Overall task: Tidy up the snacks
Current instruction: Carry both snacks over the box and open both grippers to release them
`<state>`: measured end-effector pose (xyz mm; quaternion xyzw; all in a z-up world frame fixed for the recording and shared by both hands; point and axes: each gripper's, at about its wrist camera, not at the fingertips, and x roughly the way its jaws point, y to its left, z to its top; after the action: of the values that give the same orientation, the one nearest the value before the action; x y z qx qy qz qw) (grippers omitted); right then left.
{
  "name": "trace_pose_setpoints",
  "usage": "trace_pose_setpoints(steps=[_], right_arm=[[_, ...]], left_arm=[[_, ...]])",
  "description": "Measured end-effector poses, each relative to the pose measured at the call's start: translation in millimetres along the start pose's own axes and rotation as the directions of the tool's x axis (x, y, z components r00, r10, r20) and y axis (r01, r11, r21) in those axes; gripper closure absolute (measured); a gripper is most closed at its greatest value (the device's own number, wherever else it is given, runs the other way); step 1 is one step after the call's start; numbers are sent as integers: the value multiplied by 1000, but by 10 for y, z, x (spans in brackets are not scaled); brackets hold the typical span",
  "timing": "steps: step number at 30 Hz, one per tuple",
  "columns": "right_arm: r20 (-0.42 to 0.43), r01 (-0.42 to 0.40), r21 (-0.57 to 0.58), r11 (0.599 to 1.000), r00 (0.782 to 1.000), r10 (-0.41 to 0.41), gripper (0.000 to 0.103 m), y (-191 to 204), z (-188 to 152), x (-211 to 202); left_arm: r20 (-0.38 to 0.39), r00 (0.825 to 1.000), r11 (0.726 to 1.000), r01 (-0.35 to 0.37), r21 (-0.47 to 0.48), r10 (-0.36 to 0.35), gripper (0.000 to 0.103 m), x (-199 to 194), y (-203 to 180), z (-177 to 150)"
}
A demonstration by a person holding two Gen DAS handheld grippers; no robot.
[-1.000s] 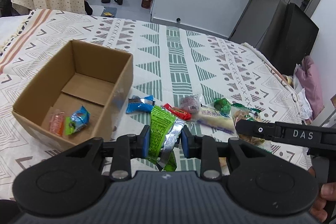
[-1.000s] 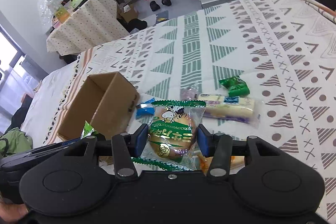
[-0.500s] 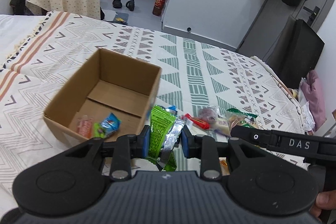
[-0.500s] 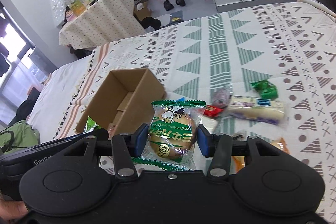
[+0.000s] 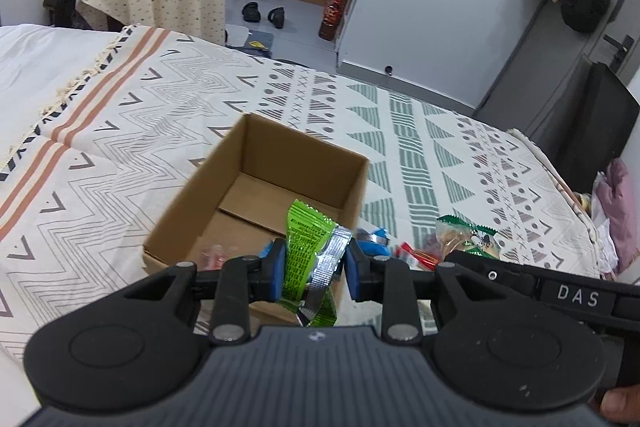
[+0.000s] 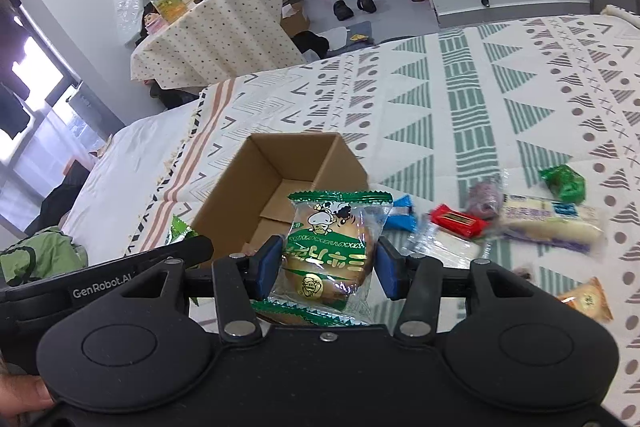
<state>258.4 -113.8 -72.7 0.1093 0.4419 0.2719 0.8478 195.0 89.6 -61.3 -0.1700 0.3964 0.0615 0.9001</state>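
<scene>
We hold each tool clamped on a snack: left tool [image 5: 314, 269] grips the green wrapper [image 5: 306, 243], right tool [image 6: 326, 269] the cake packet [image 6: 332, 247], both short of the cardboard box [image 5: 256, 163] ahead for release.

Both wrist views look forward and down from close above the bed [image 5: 120, 131]. Left faces the cardboard box [image 5: 256, 187] head-on; right sees it [image 6: 280, 171] from the right. Shared: box, far doorway.

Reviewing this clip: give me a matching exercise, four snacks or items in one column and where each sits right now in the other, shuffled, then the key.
Items:
1. lime-green packet
2. cow-print cake pack
3. red bar
4. cardboard box

Places:
A. loose on the patterned blanket
B. clamped in the right gripper
C. open, on the blanket, left of the loose snacks
D. clamped in the left gripper

Pairs: 1-D, 2-B, 3-A, 4-C
</scene>
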Motion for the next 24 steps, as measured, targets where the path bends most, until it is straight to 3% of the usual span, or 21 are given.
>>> trace_pose_setpoints(steps=[16, 24], right_arm=[[-26, -19, -6, 1000, 999, 19, 54, 418, 94, 455], [-35, -18, -6, 1000, 999, 18, 54, 495, 134, 606]], left_arm=[[-16, 999, 998, -35, -58, 34, 73, 273, 371, 191], [-26, 997, 992, -74, -106, 71, 54, 322, 513, 185]])
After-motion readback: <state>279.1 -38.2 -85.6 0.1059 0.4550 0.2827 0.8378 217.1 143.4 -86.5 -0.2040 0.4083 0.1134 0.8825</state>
